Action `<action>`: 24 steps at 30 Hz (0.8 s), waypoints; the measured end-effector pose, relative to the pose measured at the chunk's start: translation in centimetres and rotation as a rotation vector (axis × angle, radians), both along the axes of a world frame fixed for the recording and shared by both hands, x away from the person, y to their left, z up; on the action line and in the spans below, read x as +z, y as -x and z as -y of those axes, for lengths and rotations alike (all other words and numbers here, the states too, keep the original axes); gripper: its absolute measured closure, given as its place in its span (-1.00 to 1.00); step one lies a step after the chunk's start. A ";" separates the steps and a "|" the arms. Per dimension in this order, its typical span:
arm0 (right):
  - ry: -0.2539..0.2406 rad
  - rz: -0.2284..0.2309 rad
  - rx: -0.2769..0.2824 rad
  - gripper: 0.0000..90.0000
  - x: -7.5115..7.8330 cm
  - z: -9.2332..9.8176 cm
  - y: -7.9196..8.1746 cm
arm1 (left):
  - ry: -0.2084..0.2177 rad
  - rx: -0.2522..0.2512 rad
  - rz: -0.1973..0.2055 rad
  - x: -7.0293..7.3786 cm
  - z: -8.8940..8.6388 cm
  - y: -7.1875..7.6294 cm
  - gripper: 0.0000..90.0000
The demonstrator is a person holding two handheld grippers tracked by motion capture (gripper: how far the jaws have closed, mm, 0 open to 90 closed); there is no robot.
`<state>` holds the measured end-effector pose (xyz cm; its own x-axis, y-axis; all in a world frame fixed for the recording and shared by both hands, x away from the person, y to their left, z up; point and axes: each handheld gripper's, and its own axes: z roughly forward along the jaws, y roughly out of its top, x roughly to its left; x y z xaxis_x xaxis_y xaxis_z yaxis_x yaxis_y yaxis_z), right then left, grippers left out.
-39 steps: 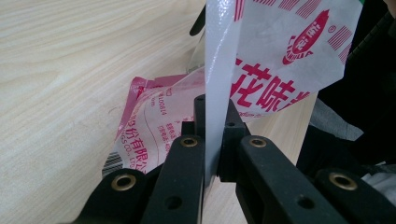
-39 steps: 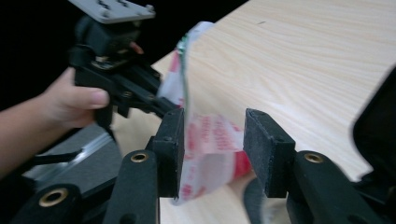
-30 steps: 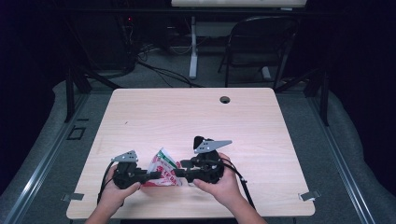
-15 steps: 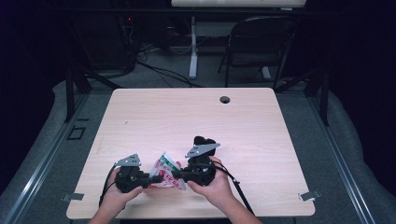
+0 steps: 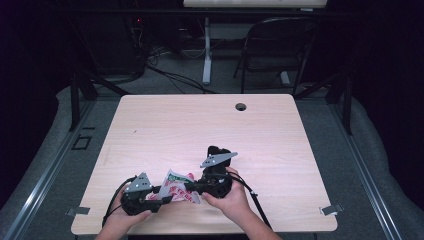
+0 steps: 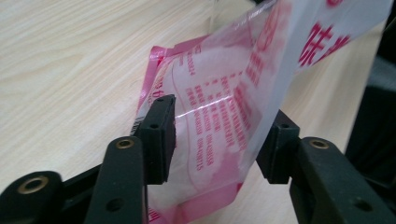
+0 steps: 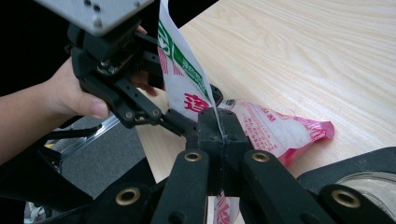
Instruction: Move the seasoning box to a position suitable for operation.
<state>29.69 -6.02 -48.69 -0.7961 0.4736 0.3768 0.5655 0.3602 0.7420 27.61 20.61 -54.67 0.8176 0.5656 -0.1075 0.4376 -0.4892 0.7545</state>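
Near the desk's (image 5: 280, 150) near edge, your right hand-held gripper (image 7: 218, 122) pinches the thin, limp, slippery plastic packet (image 5: 176, 186) by its upper film while your left hand-held gripper (image 6: 217, 135), jaws just opened, straddles it unpressed; regrip a sealed edge.

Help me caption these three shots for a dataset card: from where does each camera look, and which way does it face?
High view: above the table's near edge, looking forward and down; both hands, left gripper, right gripper.
Left gripper view: rides that gripper, looking along its parted jaws around the plastic bag.
Right gripper view: looks along its jaws, shut on the bag's edge; the other hand shows.
Shared: bag, wooden tabletop.
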 end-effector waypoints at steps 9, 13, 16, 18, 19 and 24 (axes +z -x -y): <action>0.025 0.035 0.001 1.00 0.4 -0.4 0.0 | 0.021 -0.013 -0.017 -1.1 -0.2 -0.7 -0.09; 0.031 0.047 0.009 1.00 0.6 -0.6 -0.2 | 0.064 -0.002 -0.052 -1.4 -0.9 -1.3 -0.17; 0.032 0.047 0.020 1.00 1.0 -0.7 -0.6 | 0.069 -0.009 -0.053 -1.7 -0.9 -1.4 -0.22; 0.029 0.051 0.030 1.00 1.2 -0.8 -0.8 | 0.069 -0.023 -0.055 -1.8 -0.9 -1.5 -0.27; 0.032 0.056 0.032 1.00 1.4 -0.9 -0.8 | 0.064 -0.041 -0.046 -1.9 -0.7 -1.6 -0.30; 0.038 0.073 0.044 1.00 2.1 -1.3 -1.1 | 0.065 -0.053 -0.038 -2.2 -0.4 -1.8 -0.31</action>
<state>30.83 -4.76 -46.62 -0.8412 0.4504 0.2992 0.4933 0.4126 0.7658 29.39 20.99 -56.85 0.8409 0.5123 -0.1743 0.4414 -0.4631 0.7685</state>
